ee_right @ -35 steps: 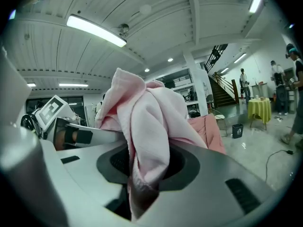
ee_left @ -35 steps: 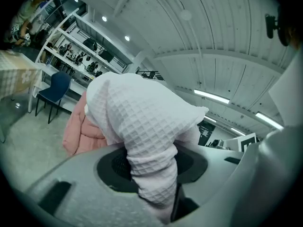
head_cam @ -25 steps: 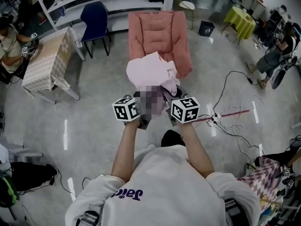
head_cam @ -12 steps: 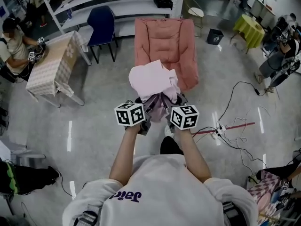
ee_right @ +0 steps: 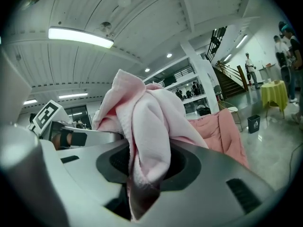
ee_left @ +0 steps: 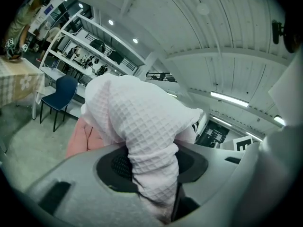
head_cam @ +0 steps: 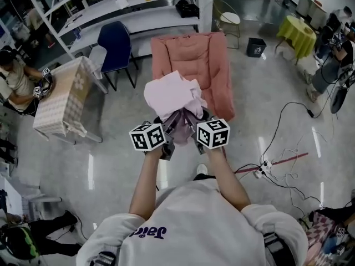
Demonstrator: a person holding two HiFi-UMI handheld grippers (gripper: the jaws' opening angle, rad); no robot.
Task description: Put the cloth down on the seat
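A wide hall floor (head_cam: 277, 93) is seen from above, with shelves (head_cam: 138, 4) along the far side, a checked table (head_cam: 58, 96) to the left and cables (head_cam: 277, 159) trailing at the right. The seat (head_cam: 191, 65), a pink padded one, is set ahead of the person, its front edge just beyond the raised bundle.

The cloth (head_cam: 172, 96), pale pink and waffle-textured, is held up in the air as a loose bunch, in front of the seat and above the floor. No part of it is seen resting on the cushion. It is shared between both tools: a fold is pinched by the left gripper (head_cam: 168, 125), and another fold is pinched by the right gripper (head_cam: 194, 122). In each gripper view the fabric is seen drawn down into the slot between the jaws and clamped there, the rest billowing above.

The carrying step is judged to be in hand, and the placing is not yet done. For the next move, the bundle would need to be brought forward over the cushion and lowered until it is borne by the seat. Only then should both pinches be loosened, so that nothing slides off the front edge to the floor.
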